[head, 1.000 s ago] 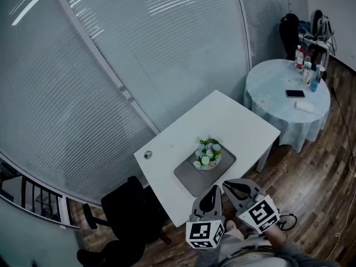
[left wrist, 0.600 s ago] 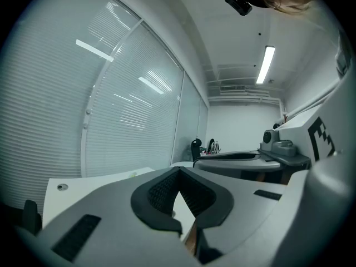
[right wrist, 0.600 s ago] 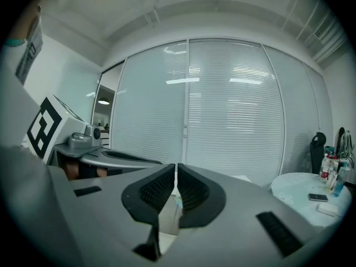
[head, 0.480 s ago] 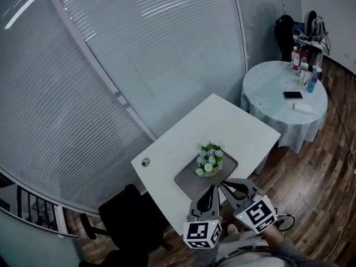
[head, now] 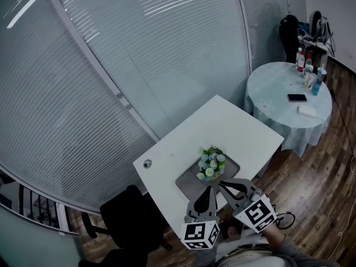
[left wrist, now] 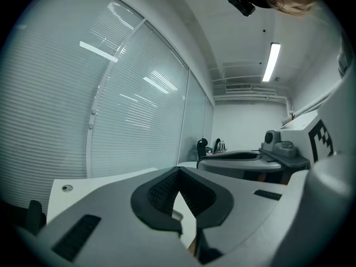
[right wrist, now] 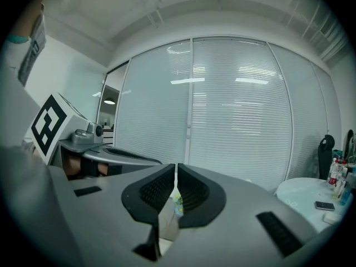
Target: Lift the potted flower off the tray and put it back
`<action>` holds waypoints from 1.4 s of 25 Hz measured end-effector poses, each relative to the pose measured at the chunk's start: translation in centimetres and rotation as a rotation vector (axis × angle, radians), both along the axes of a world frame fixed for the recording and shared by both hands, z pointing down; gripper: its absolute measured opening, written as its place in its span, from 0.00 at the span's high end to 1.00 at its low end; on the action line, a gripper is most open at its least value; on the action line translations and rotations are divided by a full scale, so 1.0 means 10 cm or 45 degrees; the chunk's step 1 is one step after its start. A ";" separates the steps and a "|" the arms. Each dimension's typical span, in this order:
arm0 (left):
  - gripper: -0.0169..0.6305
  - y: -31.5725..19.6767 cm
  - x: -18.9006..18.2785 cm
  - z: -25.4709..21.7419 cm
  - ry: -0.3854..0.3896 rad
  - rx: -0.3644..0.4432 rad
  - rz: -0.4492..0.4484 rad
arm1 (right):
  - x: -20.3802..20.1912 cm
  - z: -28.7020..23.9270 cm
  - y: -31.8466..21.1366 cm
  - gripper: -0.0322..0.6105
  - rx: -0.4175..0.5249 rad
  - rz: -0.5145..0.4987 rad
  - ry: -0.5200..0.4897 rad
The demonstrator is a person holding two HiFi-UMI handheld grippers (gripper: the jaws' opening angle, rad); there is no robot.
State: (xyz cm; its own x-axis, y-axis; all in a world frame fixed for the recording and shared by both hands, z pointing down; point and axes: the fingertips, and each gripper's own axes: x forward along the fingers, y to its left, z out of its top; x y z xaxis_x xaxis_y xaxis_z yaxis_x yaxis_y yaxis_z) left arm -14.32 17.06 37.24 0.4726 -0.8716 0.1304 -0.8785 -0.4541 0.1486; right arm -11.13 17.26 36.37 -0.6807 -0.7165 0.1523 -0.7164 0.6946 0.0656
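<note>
Slatted blinds are curving around the office behind a white table [head: 239, 128], where the potted flower [head: 211, 163] is sitting upright on its grey tray [head: 186, 182], toward the tray's 1 o'clock corner in the head view. You are holding the left gripper [head: 205, 189] and the right gripper [head: 222, 183] side by side near the tray's 6 o'clock edge. Each has its jaws pressed together and is pinching nothing. The lift is not yet begun.

To do it well, you are going to need both pairs of jaws spread before closing in. One gripper should be coming at the pot from 9 o'clock and the other from 3 o'clock, low on the pot wall rather than on the blooms. The pot is mostly hiding under the flowers, so it is probably round, though that is hard to confirm. Keeping it level is what matters most.
</note>
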 end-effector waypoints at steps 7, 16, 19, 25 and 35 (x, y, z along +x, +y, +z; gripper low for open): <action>0.96 -0.33 0.26 -0.05 0.006 0.013 -0.081 | 0.22 -0.09 -0.33 0.91 0.015 -0.088 -0.009; 0.96 -0.70 0.73 -0.19 0.011 0.056 -0.167 | 0.68 -0.19 -0.73 0.91 0.035 -0.195 0.027; 0.96 -0.77 0.85 -0.16 0.005 0.046 -0.189 | 0.79 -0.17 -0.80 0.91 0.042 -0.227 0.059; 0.96 -0.84 0.96 -0.18 -0.003 0.044 -0.259 | 0.92 -0.15 -0.90 0.91 0.028 -0.293 0.028; 0.96 -0.76 0.77 -0.03 -0.037 -0.024 -0.391 | 0.85 0.03 -0.93 0.91 -0.052 -0.373 -0.026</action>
State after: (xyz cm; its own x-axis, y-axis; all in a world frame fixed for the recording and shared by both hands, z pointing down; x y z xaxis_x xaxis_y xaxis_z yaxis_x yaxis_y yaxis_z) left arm -6.65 9.48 36.94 0.1835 -0.9703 0.1576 -0.9781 -0.1643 0.1275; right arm -2.62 7.93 36.70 -0.8610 -0.4824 0.1612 -0.4857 0.8739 0.0207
